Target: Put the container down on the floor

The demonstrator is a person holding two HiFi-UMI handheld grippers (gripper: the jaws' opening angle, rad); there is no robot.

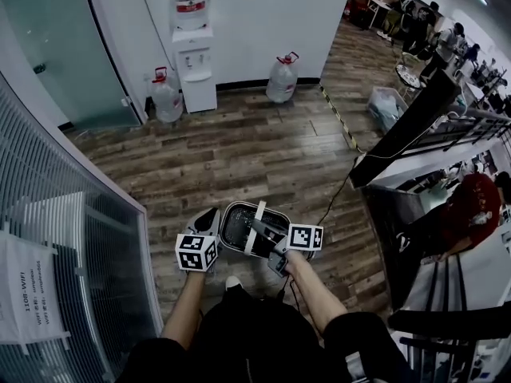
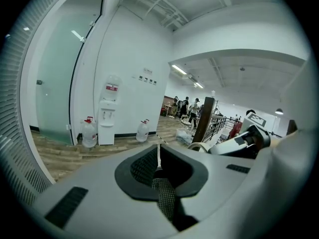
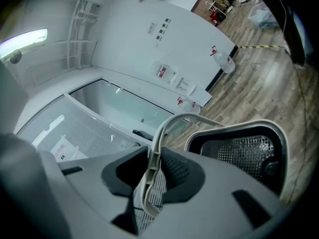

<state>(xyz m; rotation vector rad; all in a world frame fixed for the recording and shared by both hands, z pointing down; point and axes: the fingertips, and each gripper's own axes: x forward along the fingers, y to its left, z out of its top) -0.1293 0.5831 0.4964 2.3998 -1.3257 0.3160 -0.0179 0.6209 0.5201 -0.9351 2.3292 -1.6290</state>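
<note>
Here, wood floor, dispenser upper left; right hand-held gripper grasps container handle, left hand-held gripper clenched, empty.

Container: pale smooth plastic rim w/ dark perforated mesh inside; handle smooth, semi-gloss plastic. Right claw pads: dark, knurled, matt. Floor at 12: wood planks, satin.

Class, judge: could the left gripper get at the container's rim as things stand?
Probably yes. The left gripper sits just beside the container's rim with nothing between them; its jaws are together and would need to open first. The right gripper grips only the handle.
</note>
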